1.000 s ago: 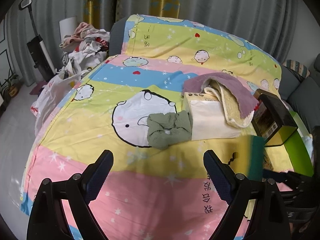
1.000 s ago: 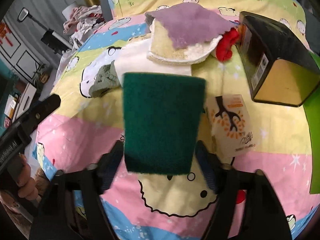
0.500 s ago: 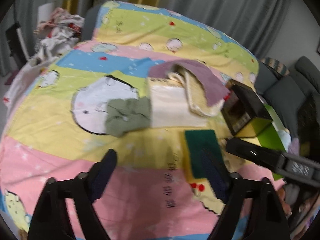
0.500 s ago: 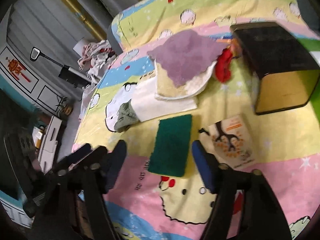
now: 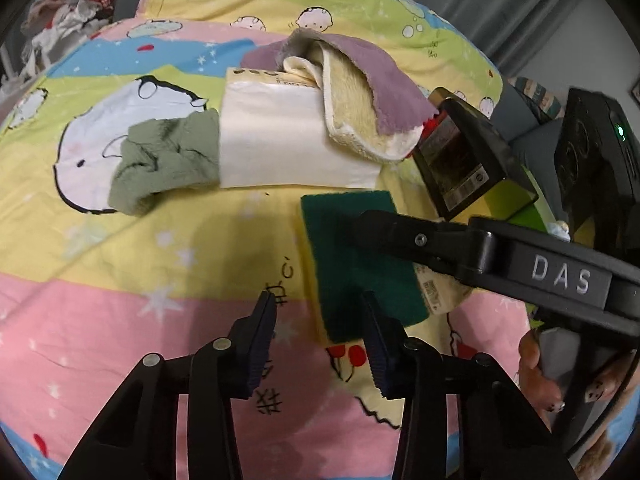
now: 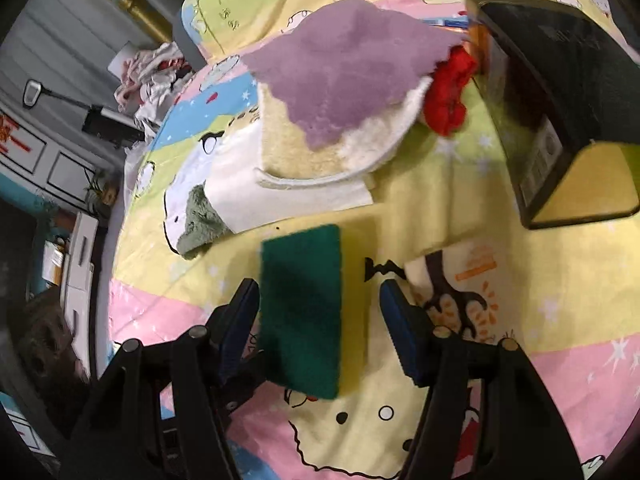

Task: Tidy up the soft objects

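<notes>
A green-and-yellow scrub sponge (image 5: 360,264) (image 6: 308,304) lies flat on the cartoon bedspread (image 5: 120,280). My left gripper (image 5: 320,340) is open, its jaws at the sponge's near end. My right gripper (image 6: 320,320) is open around the sponge and does not grip it; its finger (image 5: 400,232) crosses the sponge in the left wrist view. Behind lie a white tissue pack (image 5: 280,148), a green cloth (image 5: 168,160), and a purple towel (image 5: 360,76) over a cream towel (image 5: 352,120). A red soft item (image 6: 448,96) sits by the towels.
A black and gold box (image 6: 560,120) (image 5: 468,160) lies at the right. A printed paper packet (image 6: 468,292) lies beside the sponge. A heap of clothes (image 5: 68,4) sits far left beyond the bed. A grey curtain hangs behind.
The right gripper let the sponge down onto the bedspread and opened. The left gripper moved right and forward to the sponge's near end, and its jaws narrowed.
</notes>
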{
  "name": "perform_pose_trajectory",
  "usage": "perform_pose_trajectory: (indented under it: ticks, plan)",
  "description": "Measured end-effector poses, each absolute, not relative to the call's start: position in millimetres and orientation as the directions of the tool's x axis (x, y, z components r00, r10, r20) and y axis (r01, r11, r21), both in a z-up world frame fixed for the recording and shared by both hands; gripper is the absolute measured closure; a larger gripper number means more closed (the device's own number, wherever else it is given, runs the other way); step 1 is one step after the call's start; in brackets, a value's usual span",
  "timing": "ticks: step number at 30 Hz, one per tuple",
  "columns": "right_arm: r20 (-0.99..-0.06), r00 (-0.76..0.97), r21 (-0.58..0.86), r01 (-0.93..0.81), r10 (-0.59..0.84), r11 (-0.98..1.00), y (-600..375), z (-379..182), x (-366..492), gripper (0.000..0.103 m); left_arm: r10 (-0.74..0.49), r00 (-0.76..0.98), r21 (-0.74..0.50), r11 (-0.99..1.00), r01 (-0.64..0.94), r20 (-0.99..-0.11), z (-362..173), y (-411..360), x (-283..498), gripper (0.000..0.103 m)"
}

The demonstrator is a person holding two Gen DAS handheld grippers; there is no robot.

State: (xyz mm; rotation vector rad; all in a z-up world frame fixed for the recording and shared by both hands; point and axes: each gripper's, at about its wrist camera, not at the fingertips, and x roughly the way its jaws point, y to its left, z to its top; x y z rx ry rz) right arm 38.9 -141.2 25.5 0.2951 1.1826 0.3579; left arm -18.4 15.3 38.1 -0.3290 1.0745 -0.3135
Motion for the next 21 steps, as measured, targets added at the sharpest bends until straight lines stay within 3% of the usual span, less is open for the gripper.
perform_pose_trajectory:
  ticks: [4,8,21]
  plan:
    - [-0.816,0.287,0.494,-0.107,0.502,0.863,-149,12,41,0.044,-0.431,0.442,-0.424,0.898,0.120,-0.787,39,8,-19,0.067]
    - [-0.812,0.279,0.510,-0.086,0.512,0.856,-149,8,38,0.062,-0.427,0.465,-0.403,0.902,0.155,-0.776,46,1,-25,0.070]
    - [-0.643,0.614,0.483,-0.138,0.458,0.864,-200,107,-15,0.061,-0.534,0.634,-0.367,0.845,0.389,-0.559,131,-43,-49,0.070]
